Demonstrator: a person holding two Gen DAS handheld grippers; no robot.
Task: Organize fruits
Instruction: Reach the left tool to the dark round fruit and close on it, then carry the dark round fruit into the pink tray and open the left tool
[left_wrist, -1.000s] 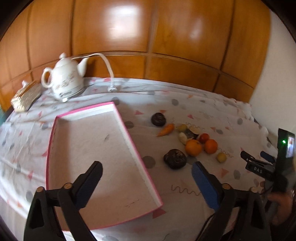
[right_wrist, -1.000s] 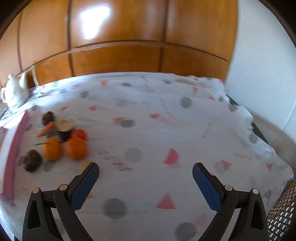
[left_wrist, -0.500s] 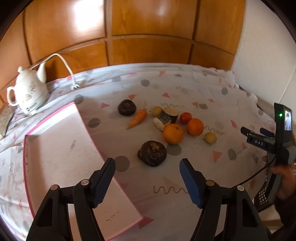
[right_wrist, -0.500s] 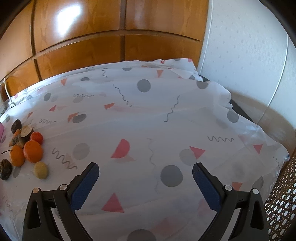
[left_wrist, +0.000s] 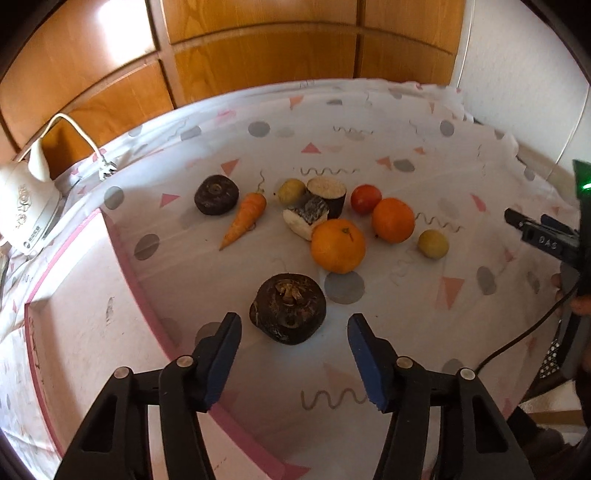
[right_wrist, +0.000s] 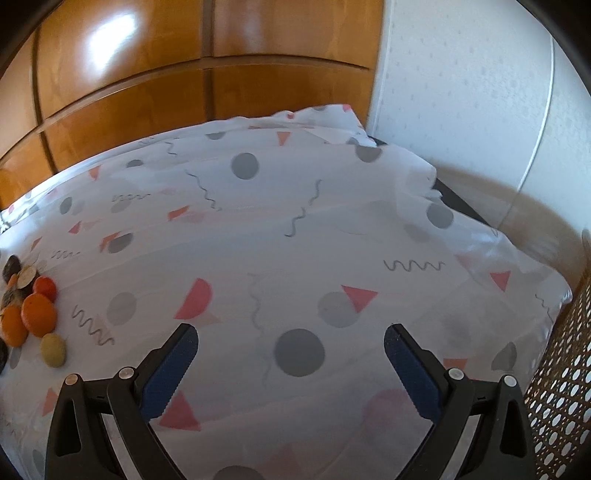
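Note:
In the left wrist view my left gripper (left_wrist: 293, 332) is open, its blue pads on either side of a dark round root (left_wrist: 288, 308), just short of it. Beyond lie two oranges (left_wrist: 338, 245) (left_wrist: 392, 220), a tomato (left_wrist: 365, 199), a carrot (left_wrist: 245, 218), a second dark round root (left_wrist: 217, 194), two small yellow fruits (left_wrist: 433, 243) (left_wrist: 291, 191) and cut root pieces (left_wrist: 327, 192). A pink-rimmed white tray (left_wrist: 122, 258) lies at left. My right gripper (right_wrist: 290, 349) is open and empty over bare cloth; the fruit pile (right_wrist: 37, 314) sits at its far left.
A white electric kettle (left_wrist: 26, 206) with its cord stands at the back left. Wooden panels back the table. The right hand-held gripper body (left_wrist: 554, 240) shows at the right edge. The table's right edge (right_wrist: 546, 295) drops off beside a wicker surface (right_wrist: 565, 387).
My left gripper swung right from over the tray and closed in on the near dark root, with its jaws narrower. My right gripper turned right, away from the fruit pile.

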